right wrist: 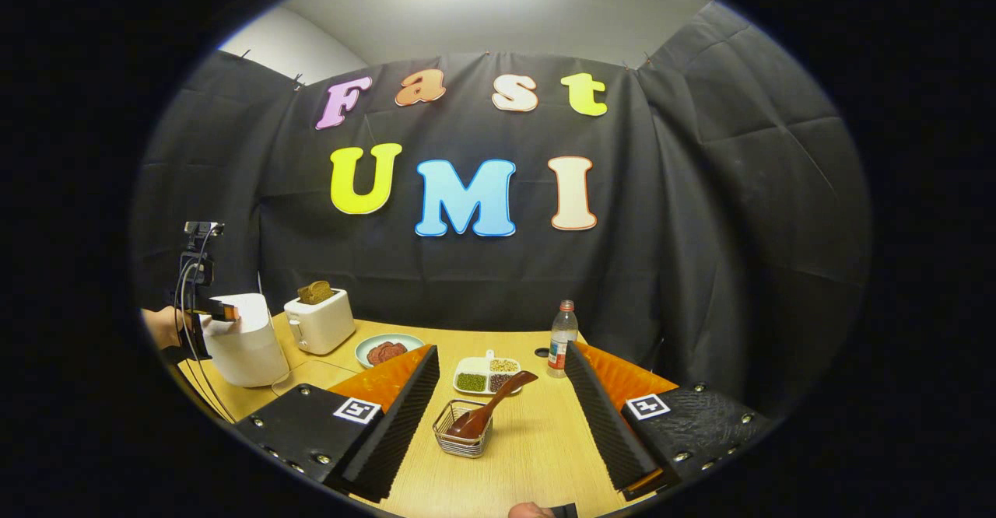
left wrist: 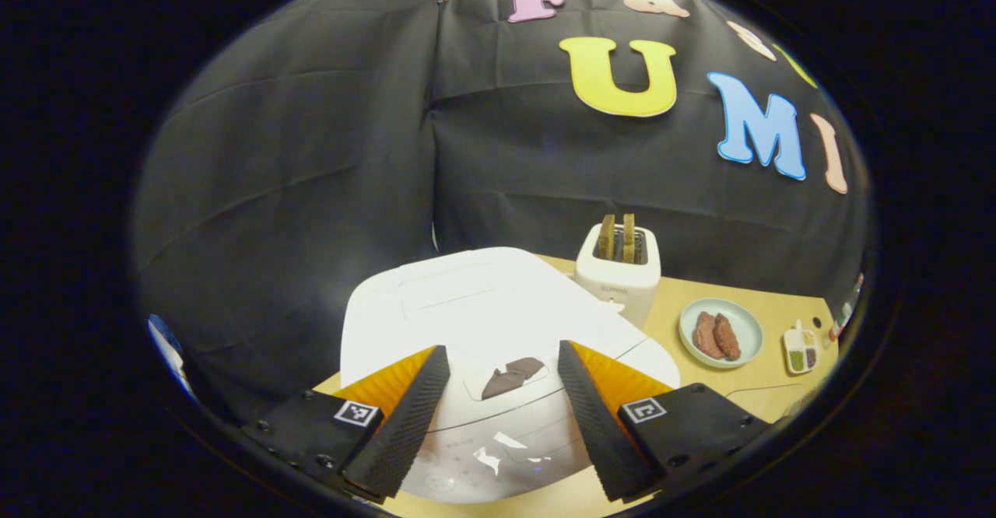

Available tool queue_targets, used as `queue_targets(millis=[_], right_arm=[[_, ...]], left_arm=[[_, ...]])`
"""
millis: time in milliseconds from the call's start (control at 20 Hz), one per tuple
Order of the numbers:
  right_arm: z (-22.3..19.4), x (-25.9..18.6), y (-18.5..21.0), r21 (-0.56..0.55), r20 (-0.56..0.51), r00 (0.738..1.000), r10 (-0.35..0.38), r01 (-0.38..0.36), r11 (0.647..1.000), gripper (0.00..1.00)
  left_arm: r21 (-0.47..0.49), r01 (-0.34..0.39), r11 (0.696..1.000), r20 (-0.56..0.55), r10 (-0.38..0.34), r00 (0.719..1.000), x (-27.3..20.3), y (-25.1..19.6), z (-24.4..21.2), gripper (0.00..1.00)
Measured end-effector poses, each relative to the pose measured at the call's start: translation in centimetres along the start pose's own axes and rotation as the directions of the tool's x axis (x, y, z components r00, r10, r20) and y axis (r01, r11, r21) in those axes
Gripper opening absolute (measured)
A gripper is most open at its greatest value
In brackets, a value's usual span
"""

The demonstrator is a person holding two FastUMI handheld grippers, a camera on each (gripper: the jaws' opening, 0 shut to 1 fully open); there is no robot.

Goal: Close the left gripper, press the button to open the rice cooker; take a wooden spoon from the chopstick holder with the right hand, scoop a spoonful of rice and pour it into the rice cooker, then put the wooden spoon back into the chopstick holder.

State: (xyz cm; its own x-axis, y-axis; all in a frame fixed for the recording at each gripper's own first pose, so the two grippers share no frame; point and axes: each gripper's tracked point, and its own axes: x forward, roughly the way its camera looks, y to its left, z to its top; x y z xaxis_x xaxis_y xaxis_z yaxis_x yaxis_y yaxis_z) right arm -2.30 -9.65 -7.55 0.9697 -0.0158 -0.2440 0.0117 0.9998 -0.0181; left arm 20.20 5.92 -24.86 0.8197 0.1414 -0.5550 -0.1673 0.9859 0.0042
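White rice cooker (left wrist: 482,308) shut, L gripper (left wrist: 502,417) open above.

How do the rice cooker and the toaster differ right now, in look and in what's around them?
The rice cooker is broad and low with its lid shut; the toaster is narrow and upright with two toast slices standing out of its slots. The open left gripper hovers over the rice cooker's lid button; nothing is near the toaster. In the right gripper view the rice cooker sits nearer the table edge. Both are white and stand on the wooden table.
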Motion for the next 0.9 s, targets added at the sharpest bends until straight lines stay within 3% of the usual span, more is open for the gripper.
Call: queue_targets(millis=[250, 500, 750, 900], right_arm=[[1.5, 0.4, 1.9, 0.023, 0.049, 0.997, 0.066, -0.067, 0.997, 0.98], [3.0, 0.4, 3.2, 0.044, 0.097, 0.983, 0.153, -0.157, 0.987, 0.98], [5.1, -0.1, 3.6, 0.050, 0.156, 0.975, 0.156, -0.165, 0.985, 0.99], [6.1, -0.7, 4.4, 0.080, 0.176, 0.973, 0.146, -0.162, 0.984, 0.98]], left_arm=[[0.033, 0.072, 0.997, 0.188, -0.077, 0.979, -6.8, -1.6, 5.1, 0.97], [0.039, 0.166, 0.985, 0.385, -0.168, 0.907, -17.1, -4.3, 9.1, 0.97], [0.118, 0.204, 0.972, 0.461, -0.236, 0.856, -25.2, -5.9, 9.2, 0.97], [0.153, 0.225, 0.962, 0.473, -0.271, 0.838, -29.8, -6.4, 8.2, 0.97]])
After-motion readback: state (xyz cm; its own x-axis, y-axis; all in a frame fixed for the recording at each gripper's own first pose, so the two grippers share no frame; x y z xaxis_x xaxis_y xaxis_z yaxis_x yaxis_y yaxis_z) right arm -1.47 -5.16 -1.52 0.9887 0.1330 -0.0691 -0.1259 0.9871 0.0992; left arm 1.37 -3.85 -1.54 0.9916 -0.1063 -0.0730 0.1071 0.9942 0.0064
